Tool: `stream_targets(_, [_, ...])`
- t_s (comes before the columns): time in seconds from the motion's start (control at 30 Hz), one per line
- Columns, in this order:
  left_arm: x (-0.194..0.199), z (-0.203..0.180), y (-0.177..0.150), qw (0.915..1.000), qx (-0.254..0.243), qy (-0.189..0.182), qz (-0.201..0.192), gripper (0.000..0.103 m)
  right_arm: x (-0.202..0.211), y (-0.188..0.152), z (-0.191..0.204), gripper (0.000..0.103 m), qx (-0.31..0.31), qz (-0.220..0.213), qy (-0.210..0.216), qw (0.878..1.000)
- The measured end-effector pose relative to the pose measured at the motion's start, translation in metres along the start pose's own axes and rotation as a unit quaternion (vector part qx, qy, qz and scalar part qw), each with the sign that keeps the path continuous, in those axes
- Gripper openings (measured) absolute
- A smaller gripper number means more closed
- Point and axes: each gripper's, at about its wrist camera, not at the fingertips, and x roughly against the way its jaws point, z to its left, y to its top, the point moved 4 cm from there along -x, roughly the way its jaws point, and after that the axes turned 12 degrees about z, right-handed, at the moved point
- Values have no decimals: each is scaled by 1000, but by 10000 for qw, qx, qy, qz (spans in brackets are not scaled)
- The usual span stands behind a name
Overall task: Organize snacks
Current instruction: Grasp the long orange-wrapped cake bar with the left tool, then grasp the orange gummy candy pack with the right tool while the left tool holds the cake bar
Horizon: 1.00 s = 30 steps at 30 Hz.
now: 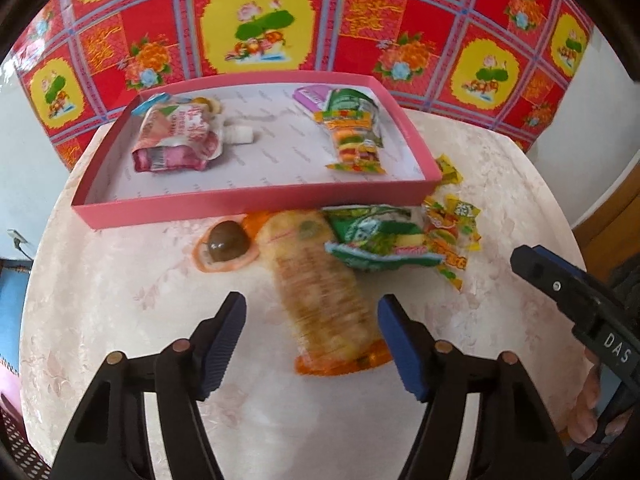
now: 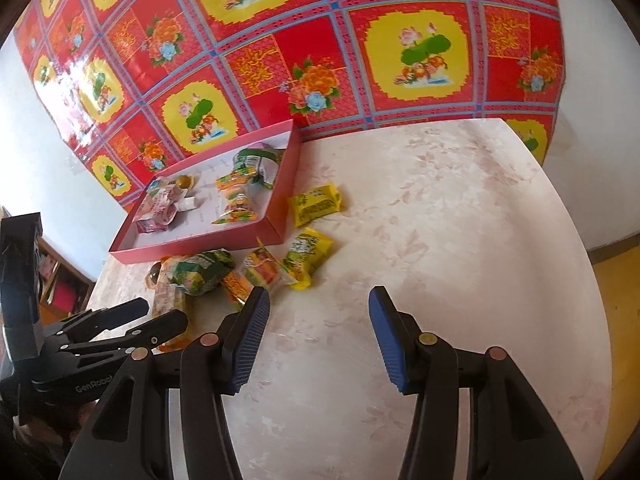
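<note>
The left gripper (image 1: 312, 336) hovers with its jaws spread apart around the near end of a long cracker sleeve (image 1: 320, 284), which lies on the table (image 1: 120, 300) just in front of the pink tray (image 1: 256, 204). The right gripper (image 2: 316, 336) is also spread wide, holding nothing, over bare tabletop to the right of the tray. A green snack bag (image 1: 376, 240) overlaps the sleeve's far end.

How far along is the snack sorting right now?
Partly done. The pink tray already holds a pouch, a green packet and a gummy pack. In hand: nothing; the left gripper is open, fingers either side of the cracker sleeve, and the right gripper is open over bare table. Left outside: that sleeve, a brown jelly cup, a green bag and yellow packets.
</note>
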Motion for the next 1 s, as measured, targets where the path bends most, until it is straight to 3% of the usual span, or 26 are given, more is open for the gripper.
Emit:
stream_targets(0.3, [-16,-7,5,9998,-24,196,46,68,-3,-1,-5,53,-28,67,84,9999])
stream_targets(0.53, [-22,-6,10,9992,-53,367,-169,66,-9,-2,-2,53,-34,178,85,9998])
stream_targets(0.73, [-20,-1,8,9991,-77,316,-274,43,-13,-2,5,53,21,240,58,9997])
stream_targets(1.0, [-10,11,0,9995,27,132,-293,39,-15,-4,19,53,160,297,27,9994])
